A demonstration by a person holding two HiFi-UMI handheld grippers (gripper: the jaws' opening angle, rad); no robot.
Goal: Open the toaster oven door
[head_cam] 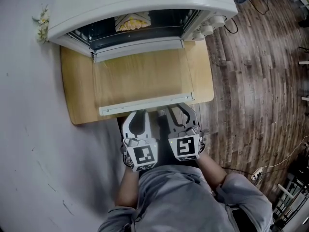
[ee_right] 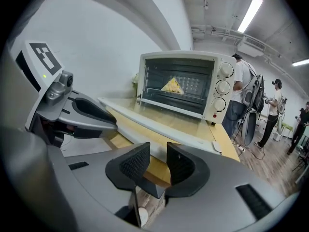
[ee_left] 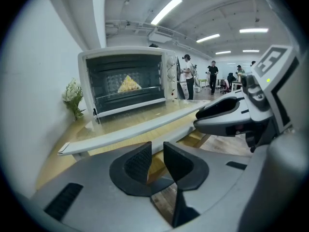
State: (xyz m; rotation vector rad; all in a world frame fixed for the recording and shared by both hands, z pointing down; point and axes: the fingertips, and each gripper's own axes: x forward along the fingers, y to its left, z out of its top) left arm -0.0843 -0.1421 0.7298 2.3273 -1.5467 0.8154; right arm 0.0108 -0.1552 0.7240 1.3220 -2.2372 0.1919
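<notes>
The white toaster oven stands at the back of a wooden tabletop. Its glass door lies folded down flat, with the handle bar along the near edge. A yellow wedge of food sits on the rack inside. Both grippers hover side by side just short of the handle, off the table's front edge. My left gripper is open with a narrow gap and nothing between its pads. My right gripper is open too, and empty.
A small bunch of pale flowers stands at the oven's left against the wall. Control knobs line the oven's right side. Wood floor lies to the right, with cables and stands. Several people stand far off in the room.
</notes>
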